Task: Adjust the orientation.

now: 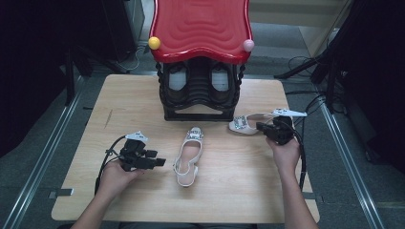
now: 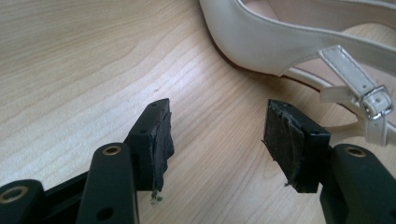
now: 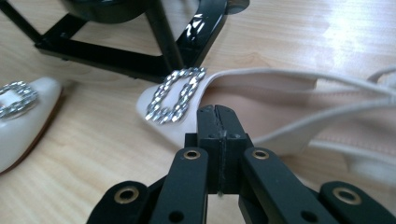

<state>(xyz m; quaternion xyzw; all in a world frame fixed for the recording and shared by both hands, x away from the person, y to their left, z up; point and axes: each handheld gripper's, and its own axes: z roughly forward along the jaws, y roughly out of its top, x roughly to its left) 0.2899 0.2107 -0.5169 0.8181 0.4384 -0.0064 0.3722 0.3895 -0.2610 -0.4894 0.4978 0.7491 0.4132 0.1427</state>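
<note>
Two white slingback shoes with rhinestone buckles lie on the wooden table (image 1: 138,105). One shoe (image 1: 189,160) lies mid-table, toe toward the rack; its heel end and strap buckle (image 2: 280,42) are just beyond my left gripper (image 1: 159,158) (image 2: 218,112), which rests open with nothing between its pads. The other shoe (image 1: 242,124) (image 3: 289,93) lies on its sole at the right, toe pointing left. My right gripper (image 1: 262,127) (image 3: 217,112) is shut, its tips against that shoe's near side just behind the buckle. I see nothing pinched between its pads.
A black shoe rack (image 1: 199,102) (image 3: 140,60) with a wavy red top (image 1: 200,26) stands at the table's back middle, with a dark pair of shoes inside. The mid-table shoe's toe (image 3: 21,126) appears left of the right gripper. Cables trail from both grippers.
</note>
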